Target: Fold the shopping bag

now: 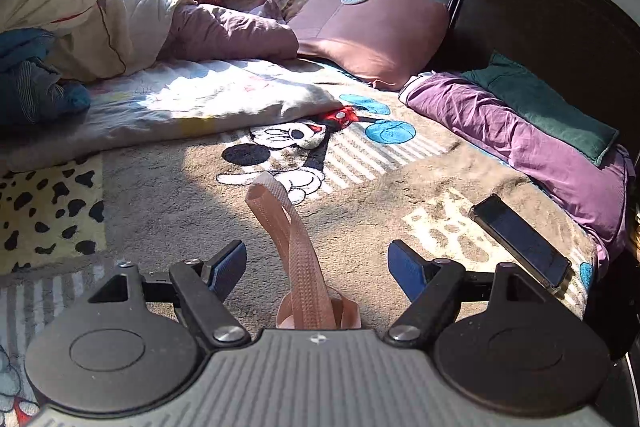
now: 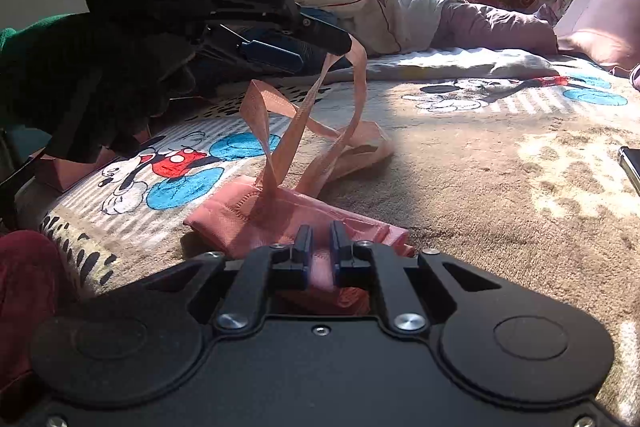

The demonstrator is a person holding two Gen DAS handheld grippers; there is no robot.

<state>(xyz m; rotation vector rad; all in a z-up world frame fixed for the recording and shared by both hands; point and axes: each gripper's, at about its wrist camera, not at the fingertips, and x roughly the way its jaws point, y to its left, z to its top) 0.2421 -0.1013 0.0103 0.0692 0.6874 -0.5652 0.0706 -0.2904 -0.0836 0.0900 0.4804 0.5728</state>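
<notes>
The pink shopping bag (image 2: 256,219) lies folded small on the bed blanket. My right gripper (image 2: 319,247) is shut on its near edge. Two pink strap handles (image 2: 280,143) rise in loops from the bag. My left gripper (image 1: 316,267) is open, and one strap handle (image 1: 296,247) stands up between its blue pads (image 1: 230,265) without being pinched. In the right wrist view the left gripper (image 2: 316,51) hovers above the bag at the upper left, with a strap loop draped at its tip.
A phone (image 1: 520,241) lies on the blanket to the right. Pink pillow (image 1: 372,31), purple and green cushions (image 1: 520,123) and the dark headboard (image 1: 560,11) are at the back. Bunched bedding (image 1: 80,19) is at the left.
</notes>
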